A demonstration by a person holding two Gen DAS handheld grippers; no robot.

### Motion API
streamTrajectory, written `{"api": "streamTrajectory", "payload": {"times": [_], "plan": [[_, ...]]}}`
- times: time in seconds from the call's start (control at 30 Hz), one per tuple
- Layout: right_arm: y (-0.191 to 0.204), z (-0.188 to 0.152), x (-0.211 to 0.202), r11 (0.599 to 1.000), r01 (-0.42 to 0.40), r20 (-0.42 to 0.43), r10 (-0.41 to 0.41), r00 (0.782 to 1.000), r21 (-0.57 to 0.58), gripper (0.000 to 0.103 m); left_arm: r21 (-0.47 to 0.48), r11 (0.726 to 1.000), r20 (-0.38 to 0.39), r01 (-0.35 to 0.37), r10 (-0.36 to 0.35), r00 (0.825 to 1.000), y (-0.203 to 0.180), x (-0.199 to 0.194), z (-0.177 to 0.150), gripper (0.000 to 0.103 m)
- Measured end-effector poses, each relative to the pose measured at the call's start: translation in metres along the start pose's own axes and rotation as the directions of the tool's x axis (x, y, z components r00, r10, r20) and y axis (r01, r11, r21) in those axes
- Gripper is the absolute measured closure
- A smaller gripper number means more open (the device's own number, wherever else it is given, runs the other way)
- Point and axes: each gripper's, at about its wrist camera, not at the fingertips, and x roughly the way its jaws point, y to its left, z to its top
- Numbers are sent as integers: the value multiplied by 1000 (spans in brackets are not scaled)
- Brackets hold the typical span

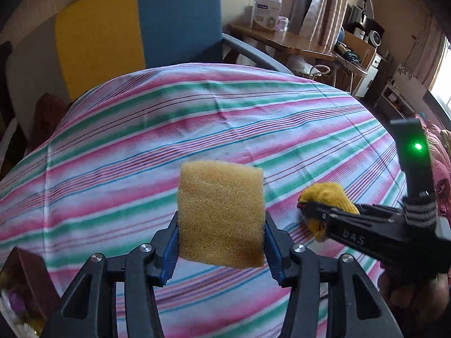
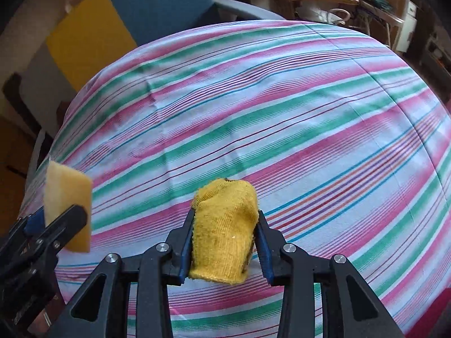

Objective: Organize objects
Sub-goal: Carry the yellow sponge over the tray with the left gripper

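Note:
My left gripper (image 1: 221,236) is shut on a yellow sponge (image 1: 221,214) and holds it upright above the striped tablecloth (image 1: 197,118). My right gripper (image 2: 225,242) is shut on a folded yellow cloth (image 2: 224,231), also held above the tablecloth (image 2: 282,98). In the left wrist view the right gripper (image 1: 305,209) comes in from the right with the yellow cloth (image 1: 327,194) in it. In the right wrist view the left gripper (image 2: 63,219) sits at the left edge with the sponge (image 2: 67,197). The two grippers are side by side and apart.
A blue chair (image 1: 180,19) and a yellow panel (image 1: 98,36) stand behind the table. A wooden desk (image 1: 282,39) with a white box (image 1: 266,12) is at the back right. A dark box (image 1: 25,281) lies at the lower left edge.

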Motion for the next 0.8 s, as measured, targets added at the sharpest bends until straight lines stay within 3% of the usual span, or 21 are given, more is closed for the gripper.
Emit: {"api": "streamTrajectory", "payload": {"times": [0.17,0.37,0.57,0.8], "plan": [[19,-6,8,994,33,-2,-34,999,-108,62,-51,996,-15,-68,67,998,15,-28,-50,50],[15,-8,11,993,36,-8,-37,999,-114,62,-67,994,-7,-89,89,996,15,-59,-103,50],[21,-15,19,981,91,-19,-96,995,-170,55,-20,990,65,-140,141,988,7,-100,-129,50],[24,-18,21,973,126,4,-127,992,-194,55,-53,990,110,-133,139,984,20,-126,-142,50]]}}
